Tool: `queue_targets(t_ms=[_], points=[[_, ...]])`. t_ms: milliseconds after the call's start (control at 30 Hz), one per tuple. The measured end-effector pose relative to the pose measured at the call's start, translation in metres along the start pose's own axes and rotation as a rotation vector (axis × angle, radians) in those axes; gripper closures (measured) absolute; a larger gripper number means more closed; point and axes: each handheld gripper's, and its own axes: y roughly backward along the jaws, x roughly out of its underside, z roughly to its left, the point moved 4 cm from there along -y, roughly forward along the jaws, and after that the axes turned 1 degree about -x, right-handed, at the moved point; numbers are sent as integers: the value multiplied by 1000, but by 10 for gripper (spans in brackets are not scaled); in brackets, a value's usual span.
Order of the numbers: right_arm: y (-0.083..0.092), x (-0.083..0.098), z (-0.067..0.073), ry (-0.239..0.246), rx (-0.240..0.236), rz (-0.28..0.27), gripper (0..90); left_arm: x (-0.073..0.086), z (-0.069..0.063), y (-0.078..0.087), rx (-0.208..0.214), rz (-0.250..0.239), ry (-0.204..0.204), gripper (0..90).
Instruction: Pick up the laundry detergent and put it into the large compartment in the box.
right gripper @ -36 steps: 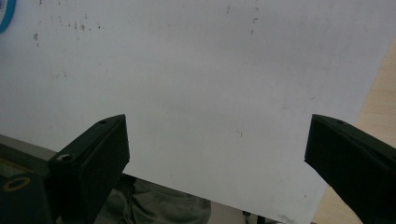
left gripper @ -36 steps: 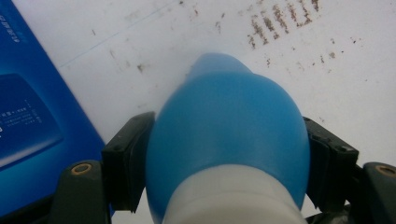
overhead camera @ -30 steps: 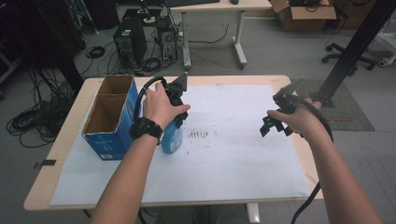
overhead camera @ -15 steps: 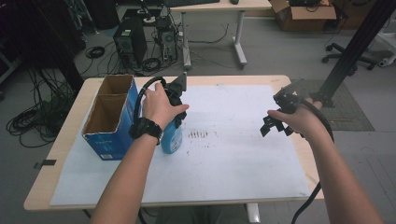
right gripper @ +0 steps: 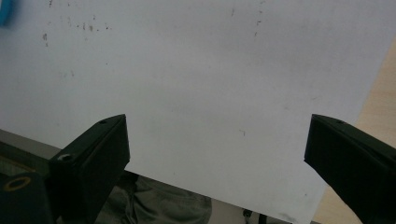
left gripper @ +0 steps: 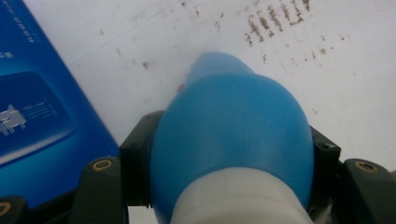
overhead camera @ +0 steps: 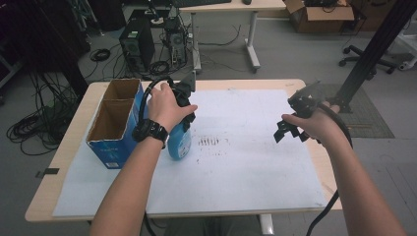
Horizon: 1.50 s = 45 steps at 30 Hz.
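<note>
A blue bottle (overhead camera: 179,143) with a white collar stands upright on the white sheet, right beside the blue box. My left gripper (overhead camera: 185,122) reaches down over its top. In the left gripper view both black jaws press against the sides of the blue bottle (left gripper: 229,116) just below the collar, so my left gripper (left gripper: 229,156) is shut on it. Off to the right, my right gripper (overhead camera: 291,132) hovers above the sheet. Its jaws stand wide apart in the right gripper view, and the right gripper (right gripper: 217,144) has nothing between them.
An open-topped blue cardboard box (overhead camera: 115,132) with two compartments stands at the table's left, touching or nearly touching the bottle. A white sheet (overhead camera: 246,167) with dark smudges (overhead camera: 210,142) covers most of the wooden table (overhead camera: 64,147). Computer towers and cables sit on the floor beyond.
</note>
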Motion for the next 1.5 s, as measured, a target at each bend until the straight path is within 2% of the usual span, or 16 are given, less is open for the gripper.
queue_targets(t_ms=[167,200,233,400,433,500,700,767,1000,1200,1233,1267,1300,1333,1367,1500], points=[[4,-2,2,6,-4,-5,67,2,6,31,13,-28,14,371],[4,-2,2,6,-6,-8,68,2,6,31,13,-28,14,371],[4,-2,3,6,-6,-7,67,3,9,42,9,-34,19,372],[5,-4,3,6,-8,-9,67,6,16,61,1,-41,31,371],[5,-4,3,7,-10,-9,67,8,20,72,0,-45,38,372],[6,-5,4,7,-11,-9,67,9,21,75,-1,-46,41,372],[8,-6,4,8,-8,-11,68,15,35,104,-15,-63,69,372],[10,-6,4,10,-5,-13,68,18,44,120,-21,-80,93,372],[12,-7,6,13,0,-12,67,26,59,144,-16,-112,116,372],[11,-8,6,13,2,-11,68,37,78,156,-13,-122,168,372],[10,-7,5,10,3,-12,68,42,86,160,-18,-124,188,372],[10,-7,5,10,3,-12,68,42,86,160,-18,-124,188,372],[10,-7,4,8,7,-10,67,47,94,162,-25,-129,208,372],[10,-7,4,8,7,-10,67,47,94,162,-25,-129,208,372],[10,-7,2,6,6,-8,68,51,103,165,-32,-133,227,372],[8,-7,0,2,8,-5,67,59,117,168,-36,-138,258,372]])
